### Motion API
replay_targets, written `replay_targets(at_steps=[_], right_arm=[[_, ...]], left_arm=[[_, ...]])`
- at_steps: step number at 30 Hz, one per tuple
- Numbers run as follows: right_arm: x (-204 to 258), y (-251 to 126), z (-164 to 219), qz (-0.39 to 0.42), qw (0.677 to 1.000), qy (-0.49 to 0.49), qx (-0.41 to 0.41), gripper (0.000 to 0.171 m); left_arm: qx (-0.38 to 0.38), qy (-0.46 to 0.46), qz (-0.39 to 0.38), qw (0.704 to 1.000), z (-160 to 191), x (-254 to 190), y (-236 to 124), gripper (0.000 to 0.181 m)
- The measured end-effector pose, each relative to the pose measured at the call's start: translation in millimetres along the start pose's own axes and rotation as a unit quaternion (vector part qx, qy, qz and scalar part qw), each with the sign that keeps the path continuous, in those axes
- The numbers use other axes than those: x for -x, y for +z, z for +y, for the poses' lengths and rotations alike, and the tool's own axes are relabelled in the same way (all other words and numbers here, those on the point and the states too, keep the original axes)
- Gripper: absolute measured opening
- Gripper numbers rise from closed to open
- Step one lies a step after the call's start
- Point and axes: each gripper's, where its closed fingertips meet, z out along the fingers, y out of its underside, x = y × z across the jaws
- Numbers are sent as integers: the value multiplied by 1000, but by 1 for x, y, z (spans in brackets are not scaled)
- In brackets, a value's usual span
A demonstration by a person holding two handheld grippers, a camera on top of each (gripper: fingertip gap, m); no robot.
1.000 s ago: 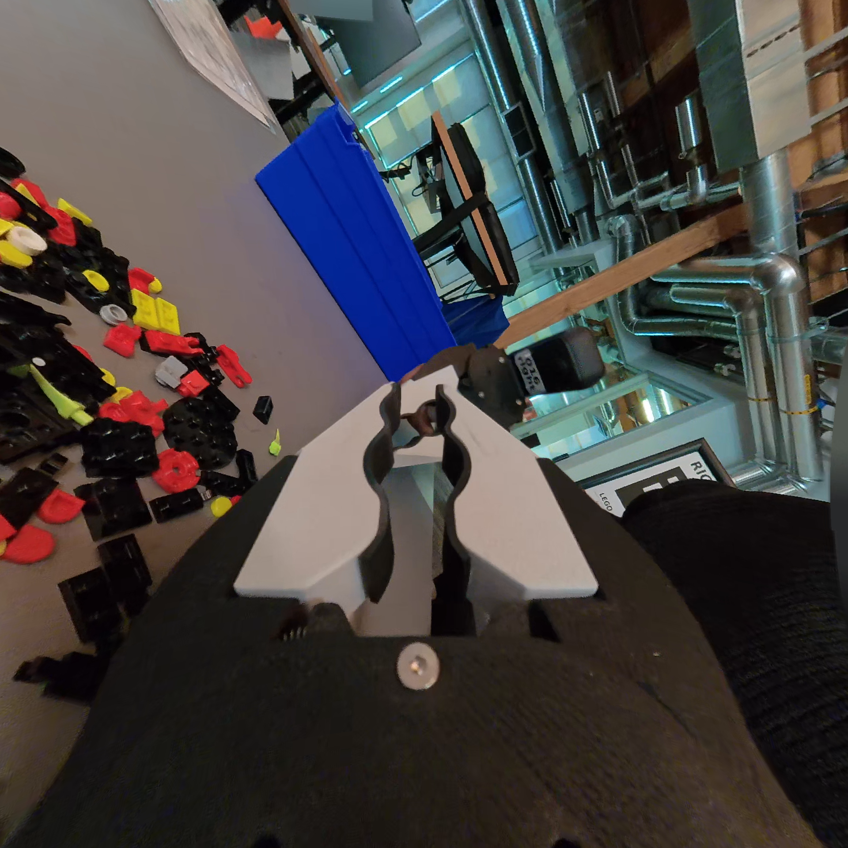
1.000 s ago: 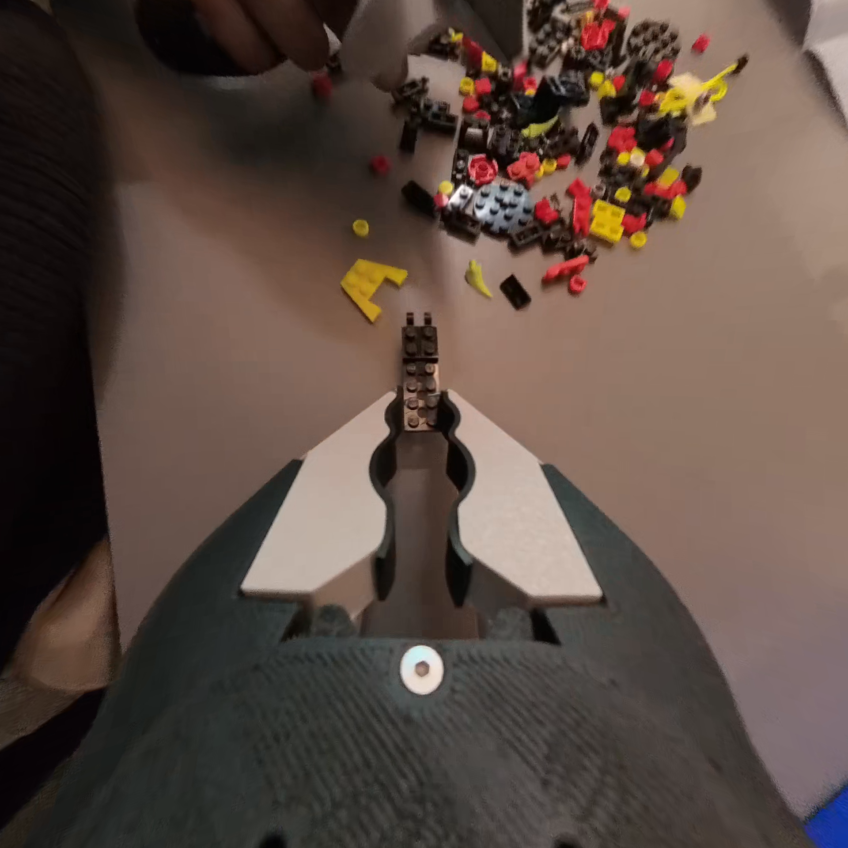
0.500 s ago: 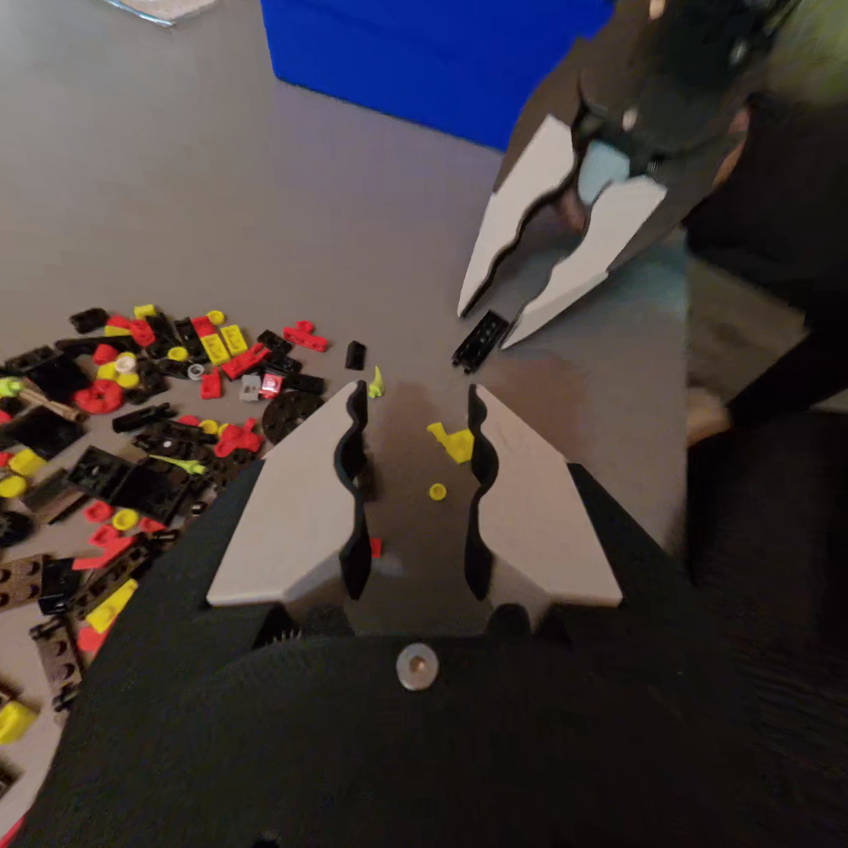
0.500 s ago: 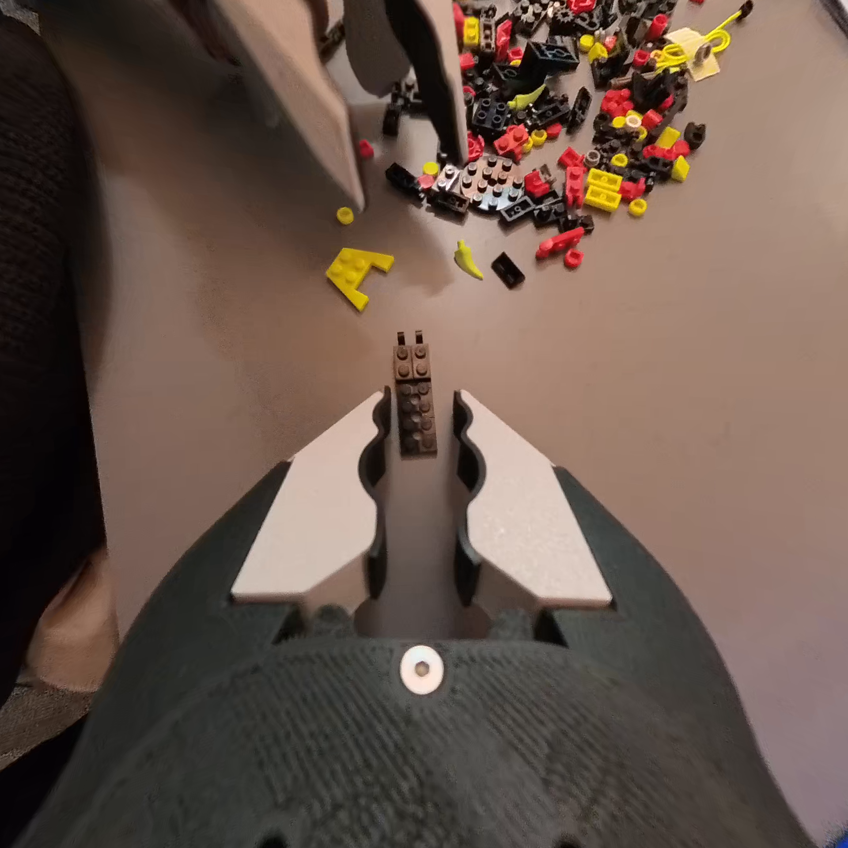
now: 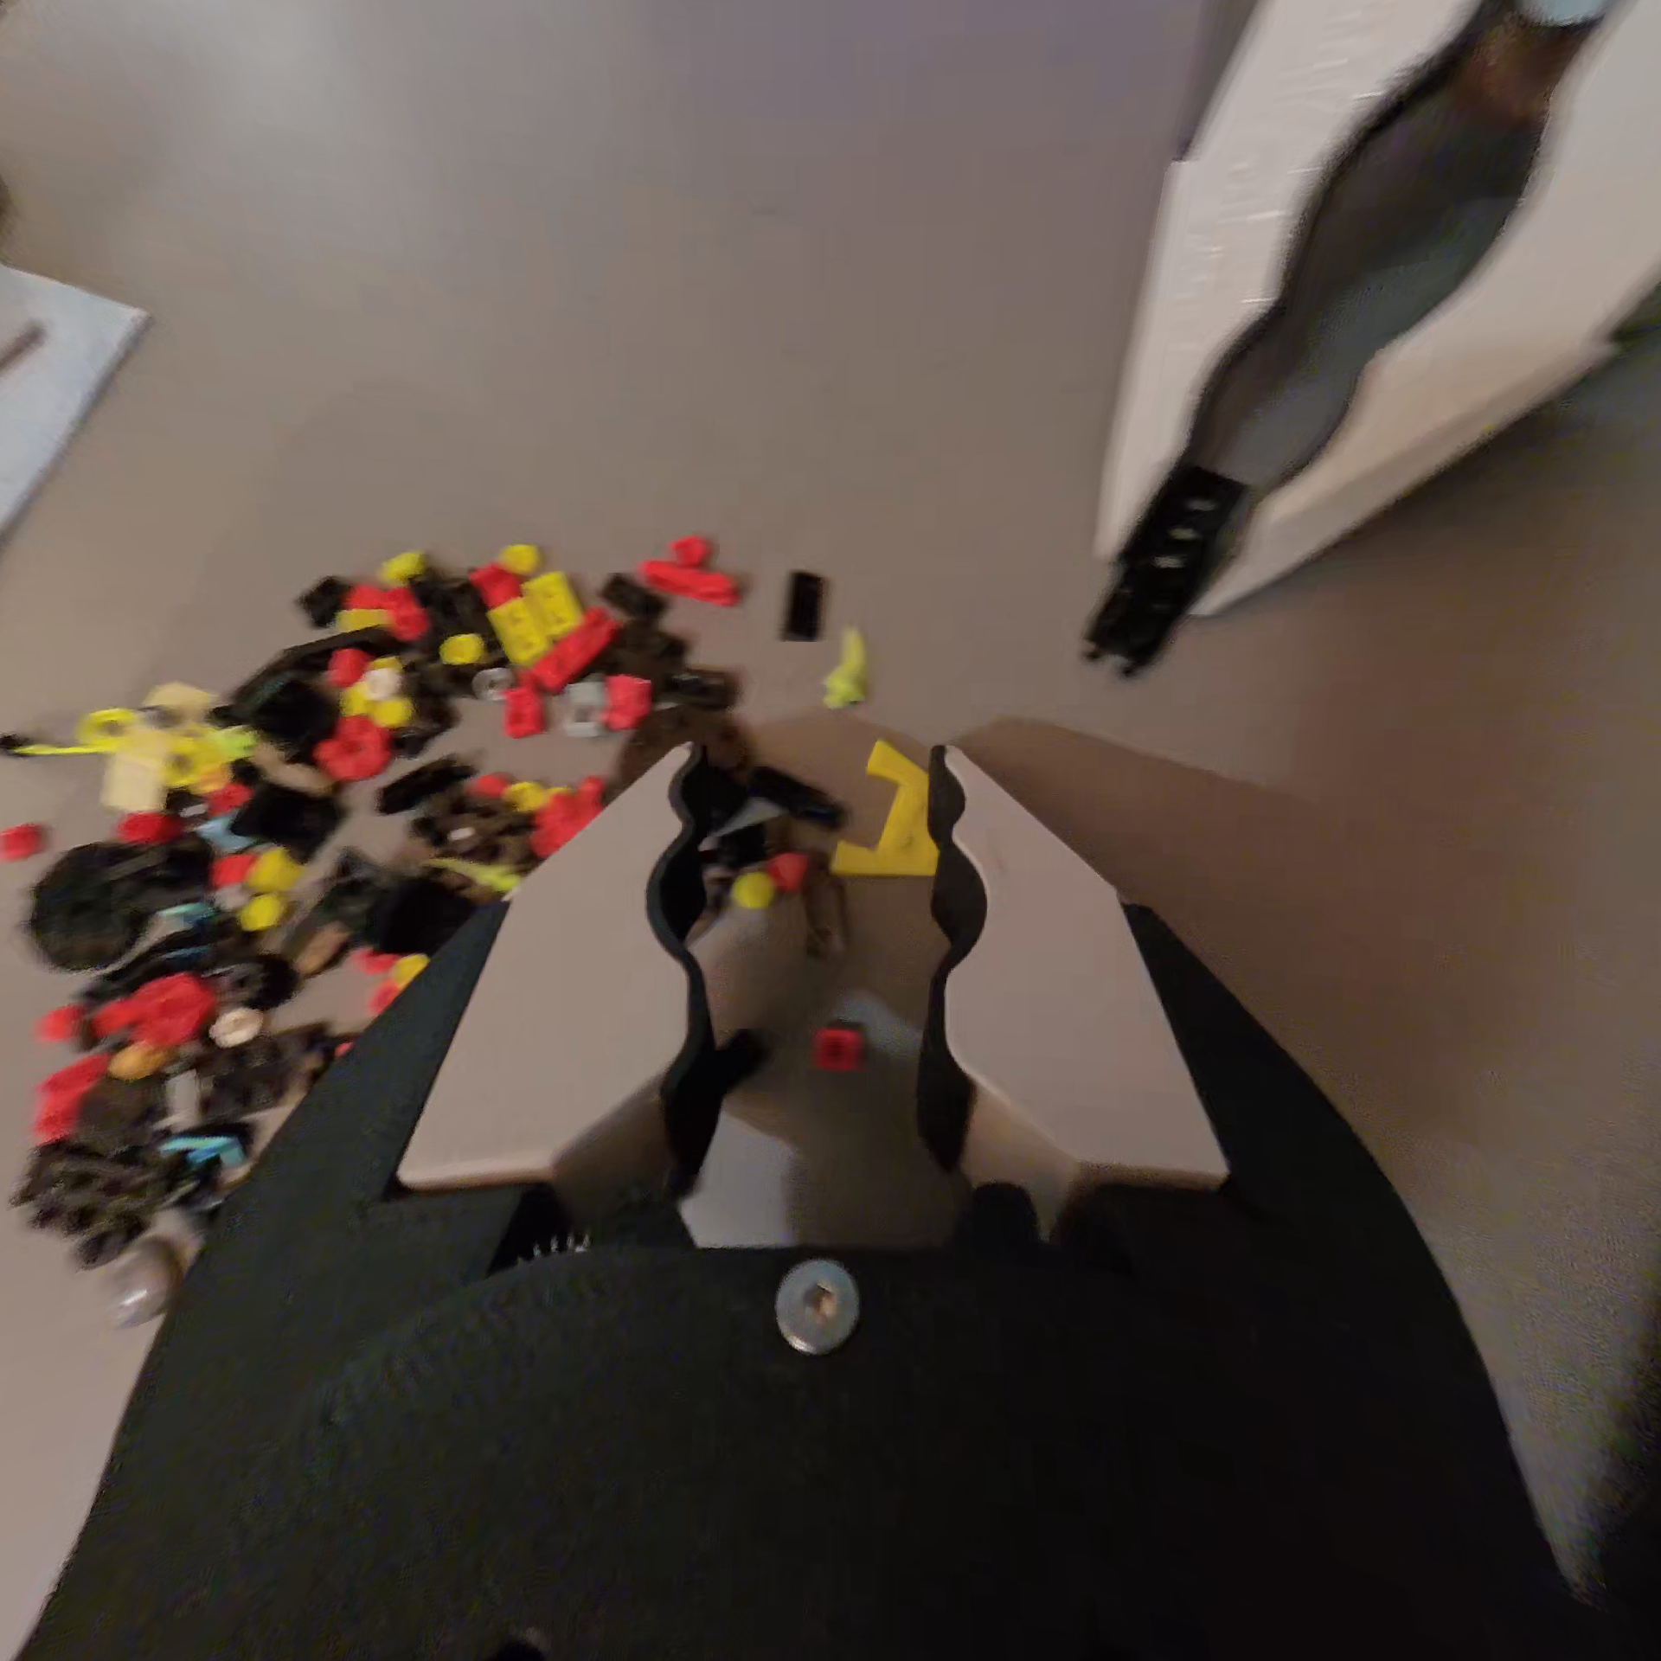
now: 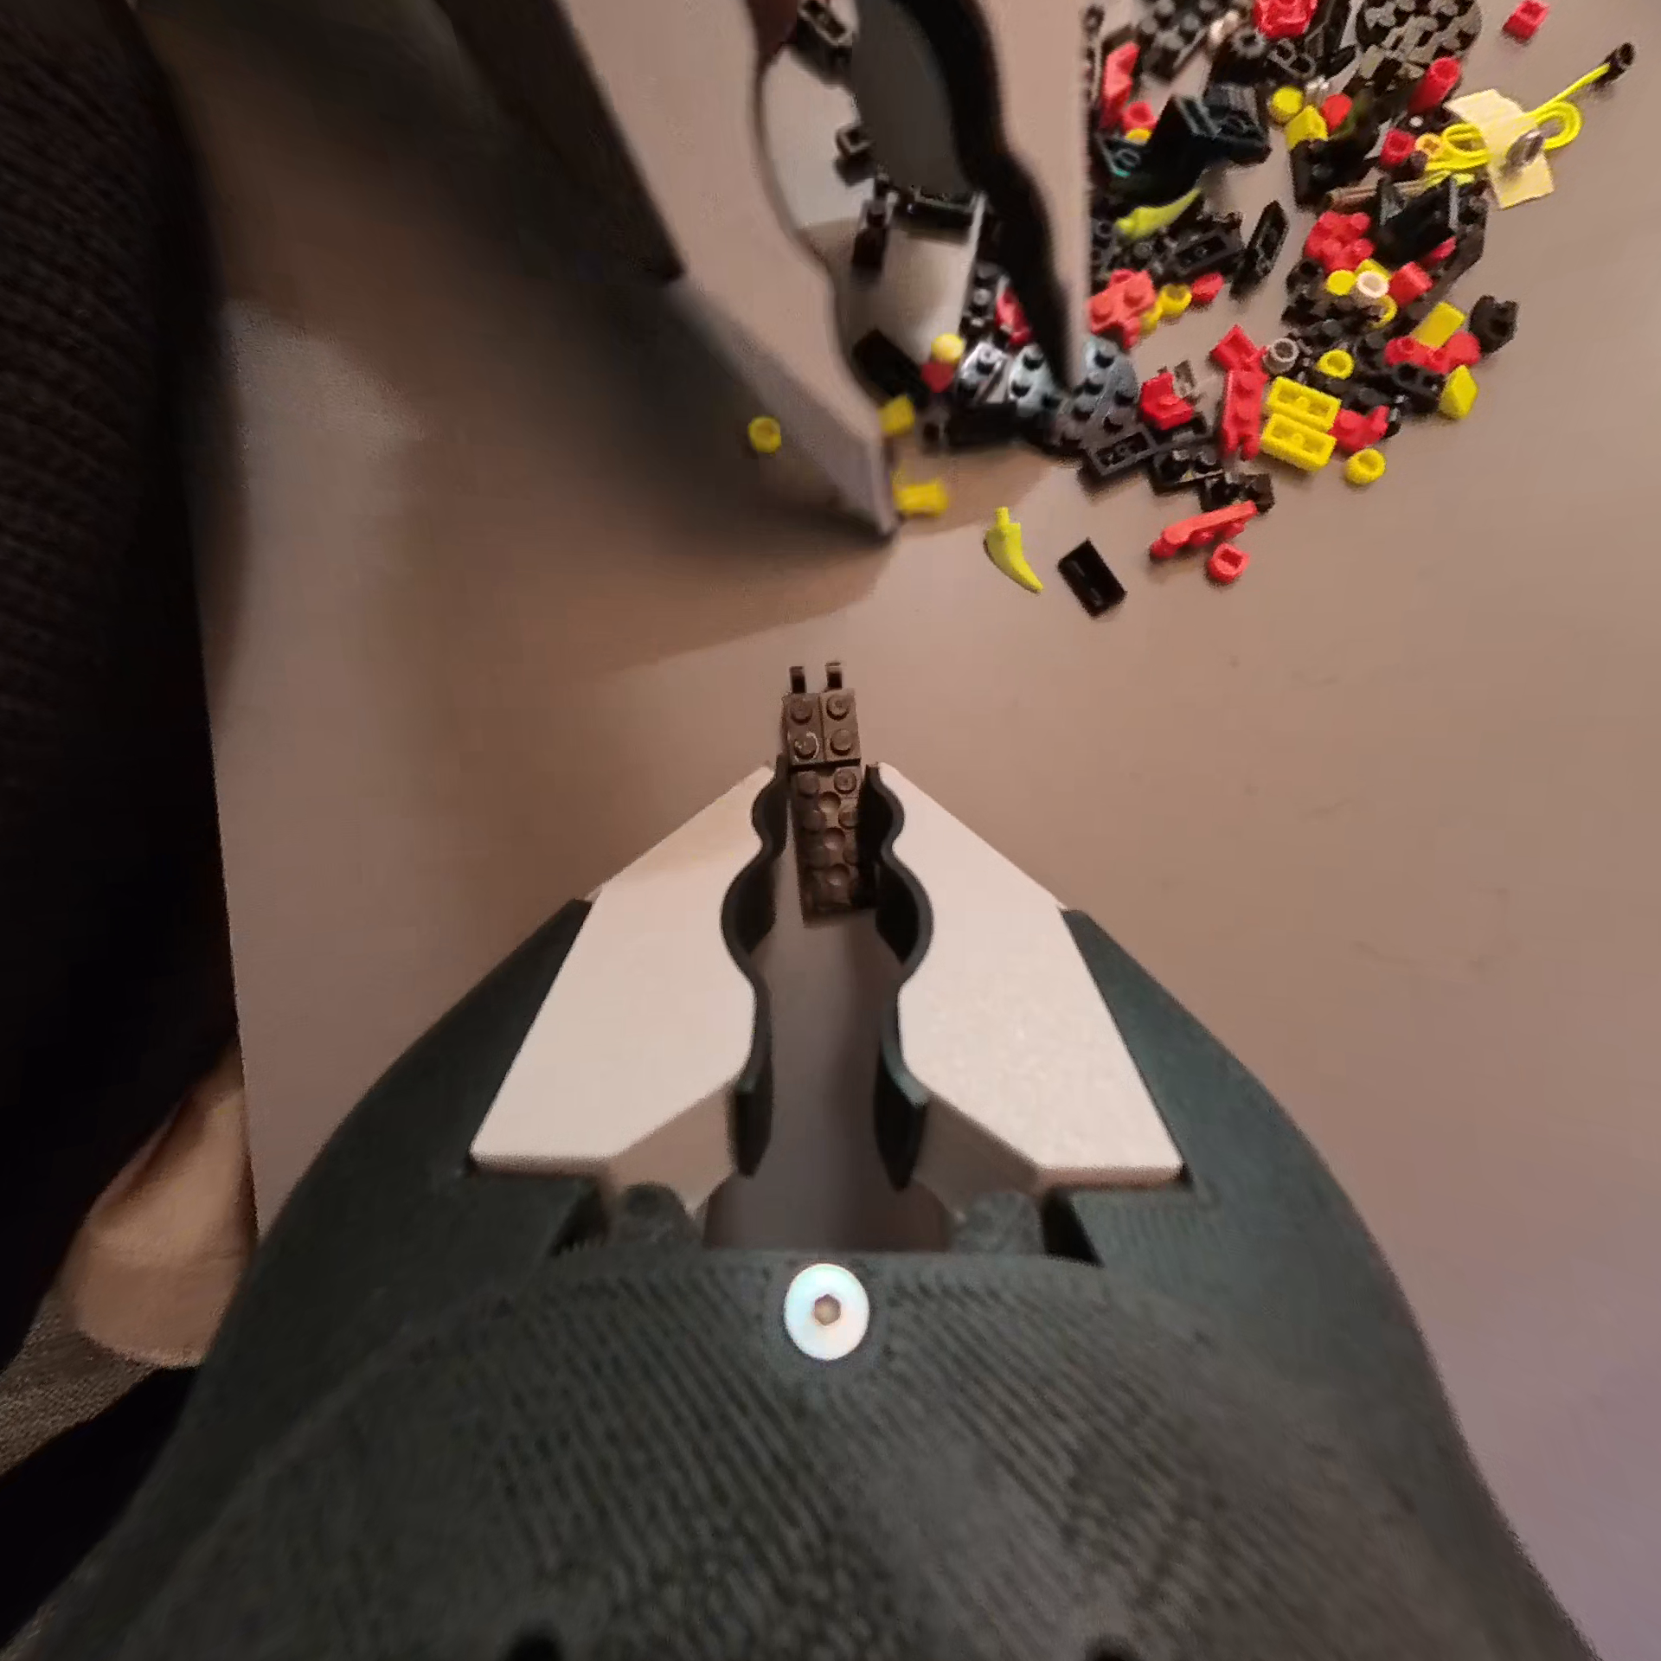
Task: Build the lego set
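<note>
- Under left gripper (image 5: 813, 764), fingers apart: yellow wedge plate (image 5: 890, 822) partly hidden, pile (image 5: 297, 809) blurred.
- Right gripper (image 6: 825, 773) clamps black brick strip (image 6: 825, 791), long axis pointing fwd, away from cam.

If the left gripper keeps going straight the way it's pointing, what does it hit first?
Probably the yellow wedge piece, lying just inside the right finger of the open left gripper, or the small black pieces beside it; depth is unclear.

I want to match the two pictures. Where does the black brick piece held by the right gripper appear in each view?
Left wrist view: black brick piece upper right, between the right gripper's tips.
Right wrist view: centre, clamped between the tips of that view's own gripper.
Shared landmark: small black tile beside the yellow-green horn.
</note>
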Motion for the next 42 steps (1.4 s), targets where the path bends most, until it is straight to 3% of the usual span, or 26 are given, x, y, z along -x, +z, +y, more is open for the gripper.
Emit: replay_targets(at_steps=[3, 8, 15, 18, 21, 23, 27, 29, 31, 37, 42], right_arm=[[3, 1, -2, -4, 1000, -3, 0, 15], [13, 5, -6, -23, 1000, -11, -2, 15], [33, 10, -16, -52, 998, -33, -9, 18], [29, 10, -33, -33, 998, -34, -41, 18], [28, 13, -54, -26, 996, -36, -74, 10], [31, 23, -58, -29, 996, -44, -67, 10], [26, 45, -52, -17, 997, -68, -23, 10], [23, 50, -60, -29, 997, -57, -38, 9], [17, 56, -65, -34, 997, -53, -38, 2], [-31, 71, -79, 42, 997, -42, -50, 0], [-33, 66, -91, 17, 996, -23, -86, 1]], left_arm=[[-6, -28, -37, 999, 3, 34, -6, 44], [-133, -113, 12, 985, -34, 50, -44, 45], [-137, -116, -59, 982, -15, 83, -75, 40], [-160, -176, -39, 971, -11, 86, -91, 39], [-203, -253, 36, 945, -15, 68, -115, 39], [-216, -265, 35, 939, -6, 63, -127, 38], [-100, -205, 15, 974, 44, 49, -115, 45], [-61, -184, 16, 981, 57, 45, -108, 78], [-46, -174, 37, 983, 57, 39, -106, 96], [9, -142, -4, 990, 77, 46, -97, 98], [52, -109, -32, 992, 88, 47, -87, 99]])
